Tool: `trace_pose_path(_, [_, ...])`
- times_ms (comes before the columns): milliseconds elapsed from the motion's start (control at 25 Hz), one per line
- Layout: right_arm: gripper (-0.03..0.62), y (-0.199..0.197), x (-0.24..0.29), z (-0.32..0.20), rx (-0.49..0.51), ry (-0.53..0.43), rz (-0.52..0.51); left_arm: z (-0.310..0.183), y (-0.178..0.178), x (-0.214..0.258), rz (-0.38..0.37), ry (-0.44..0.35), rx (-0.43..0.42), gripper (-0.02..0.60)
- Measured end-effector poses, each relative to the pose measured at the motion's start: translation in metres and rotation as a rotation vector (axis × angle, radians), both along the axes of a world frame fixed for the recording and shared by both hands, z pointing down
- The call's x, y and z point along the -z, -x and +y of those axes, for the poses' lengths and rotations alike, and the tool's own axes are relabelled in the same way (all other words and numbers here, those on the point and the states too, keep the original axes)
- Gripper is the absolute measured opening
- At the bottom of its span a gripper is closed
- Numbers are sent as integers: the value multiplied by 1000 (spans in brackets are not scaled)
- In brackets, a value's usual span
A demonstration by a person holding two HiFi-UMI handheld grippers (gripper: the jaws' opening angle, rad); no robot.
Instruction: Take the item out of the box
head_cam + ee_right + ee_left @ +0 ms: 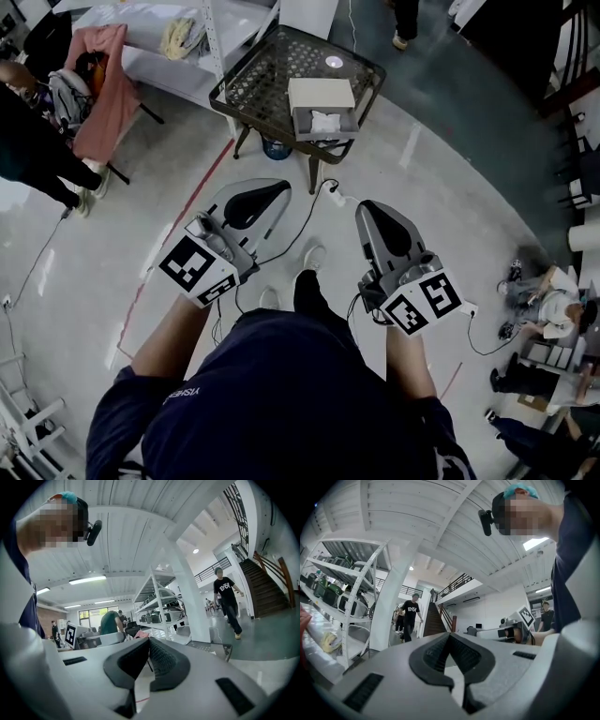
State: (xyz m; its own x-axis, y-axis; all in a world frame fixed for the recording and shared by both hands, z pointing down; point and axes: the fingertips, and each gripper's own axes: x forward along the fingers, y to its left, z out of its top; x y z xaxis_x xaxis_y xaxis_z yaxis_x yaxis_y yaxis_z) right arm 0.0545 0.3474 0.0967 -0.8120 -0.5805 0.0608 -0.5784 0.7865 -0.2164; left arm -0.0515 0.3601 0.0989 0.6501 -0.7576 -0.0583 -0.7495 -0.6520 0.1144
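A white box (322, 105) stands on a dark metal mesh table (246, 86) at the far middle of the head view. Its front is open and a white item (325, 123) shows inside. My left gripper (274, 187) and right gripper (367, 208) are held side by side over the floor, short of the table and well apart from the box. Both point level toward it. In the left gripper view the black pads (461, 654) meet at the tip with nothing between them. The pads (161, 660) in the right gripper view meet the same way, and the table's edge (213, 646) shows just beyond.
A white shelving rack (178, 37) stands left of the table, with a pink cloth (103, 84) draped beside it. A cable and power strip (335, 195) lie on the floor under my grippers. A person (227, 599) walks by the stairs; others sit at the right (553, 300).
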Motion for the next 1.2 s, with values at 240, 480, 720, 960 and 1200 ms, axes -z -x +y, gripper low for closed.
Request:
trace_pose_path(240, [23,-9,-10,-58,17,17,-15,-57,-7,-9,-8,19,27,6])
trace_pose_path(480, [23,-29,-21,-126,45,48,-26,-123,-25,-18,-26,52,60,6])
trace_pose_path(720, [23,-55,-28,-188,82,74,-33,-184,-51,-19,-45,67,103,6])
trace_pose_path(960, [23,-66,-36,-228,110,91,-30,-227,-67,-26,-57,77,128,6])
trace_pose_path(1200, [23,-66,-52,-253,111,110,-14,-259,-71,-46,-59,93,115,6])
